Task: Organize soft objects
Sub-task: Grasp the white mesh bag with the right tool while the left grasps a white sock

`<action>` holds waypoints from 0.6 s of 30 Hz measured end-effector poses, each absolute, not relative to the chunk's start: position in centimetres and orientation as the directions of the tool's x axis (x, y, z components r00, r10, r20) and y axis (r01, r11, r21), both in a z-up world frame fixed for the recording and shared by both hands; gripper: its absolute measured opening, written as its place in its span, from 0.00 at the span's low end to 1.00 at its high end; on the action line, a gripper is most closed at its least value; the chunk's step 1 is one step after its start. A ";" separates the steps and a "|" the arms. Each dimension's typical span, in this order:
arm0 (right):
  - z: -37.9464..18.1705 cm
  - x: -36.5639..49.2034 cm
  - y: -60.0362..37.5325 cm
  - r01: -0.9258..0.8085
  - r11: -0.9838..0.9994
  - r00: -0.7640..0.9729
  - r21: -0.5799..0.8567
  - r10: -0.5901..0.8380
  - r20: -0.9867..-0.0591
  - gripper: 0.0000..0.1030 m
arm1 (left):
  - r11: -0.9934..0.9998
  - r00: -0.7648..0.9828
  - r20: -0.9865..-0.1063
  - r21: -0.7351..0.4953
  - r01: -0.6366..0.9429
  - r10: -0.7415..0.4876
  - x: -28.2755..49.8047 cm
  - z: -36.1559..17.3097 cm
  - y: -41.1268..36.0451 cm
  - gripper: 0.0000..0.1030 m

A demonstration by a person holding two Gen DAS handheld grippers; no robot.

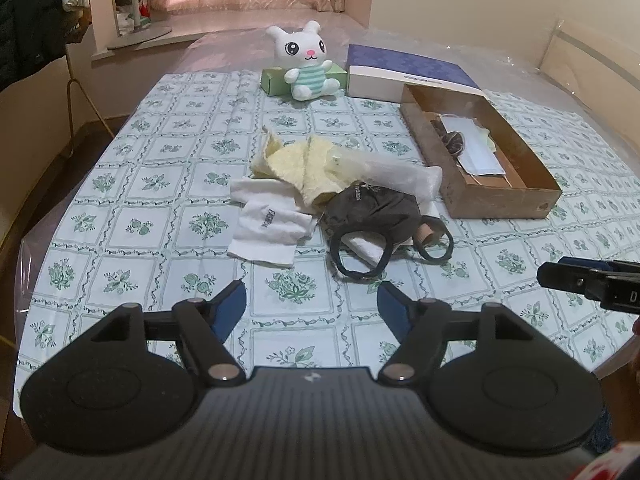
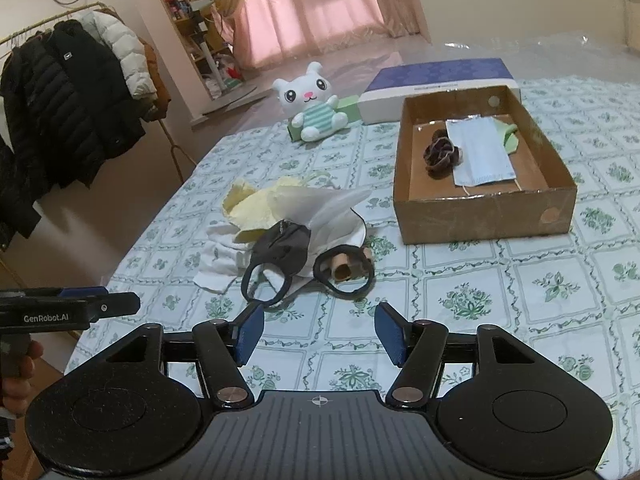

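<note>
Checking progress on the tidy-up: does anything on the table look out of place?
Yes: a jumbled pile of yellow cloth, white cloths and a dark face mask lies loose on the tablecloth, outside the cardboard box.

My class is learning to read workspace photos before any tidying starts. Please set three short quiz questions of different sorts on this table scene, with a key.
1. True or false: the cardboard box already holds a blue face mask.
2. Multiple choice: the plush rabbit sits (A) inside the cardboard box, (B) against the green box, (C) on the pile of cloths.
3. Fill in: both the left tool and the right tool are ____ and hold nothing.

Key: 1 true; 2 B; 3 open.
</note>
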State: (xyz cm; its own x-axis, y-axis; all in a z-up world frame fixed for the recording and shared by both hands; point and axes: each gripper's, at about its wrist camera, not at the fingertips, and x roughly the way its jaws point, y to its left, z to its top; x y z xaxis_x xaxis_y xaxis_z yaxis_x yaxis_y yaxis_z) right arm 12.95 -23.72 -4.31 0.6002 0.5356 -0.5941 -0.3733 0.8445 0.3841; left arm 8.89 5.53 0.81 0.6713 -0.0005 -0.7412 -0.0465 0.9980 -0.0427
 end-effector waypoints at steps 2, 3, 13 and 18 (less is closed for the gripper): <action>-4.5 13.3 -23.6 -0.364 0.848 0.598 0.386 0.530 -0.601 0.60 | 0.998 0.675 -0.738 -0.037 -0.048 0.005 9.0 0.7 5.5 0.71; -4.5 13.4 -23.6 -0.362 0.851 0.600 0.381 0.525 -0.603 0.60 | 0.998 0.676 -0.737 -0.036 -0.049 0.006 9.1 0.6 5.5 0.72; -4.7 15.5 -21.4 -0.427 0.858 0.626 0.286 0.508 -0.592 0.60 | 0.997 0.671 -0.741 -0.045 -0.068 0.012 11.2 -0.6 6.1 0.72; -4.9 17.0 -20.1 -0.452 0.858 0.638 0.244 0.502 -0.585 0.60 | 0.998 0.680 -0.733 -0.025 -0.065 0.026 12.5 -1.0 6.3 0.72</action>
State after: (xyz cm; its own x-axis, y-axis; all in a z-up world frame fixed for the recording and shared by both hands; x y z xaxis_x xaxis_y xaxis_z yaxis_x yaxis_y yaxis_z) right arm 17.01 -20.13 -4.87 0.6375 0.5019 -0.5845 -0.4520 0.8581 0.2438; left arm 12.46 6.33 -1.05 0.6799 0.0264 -0.7329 -0.0654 0.9976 -0.0247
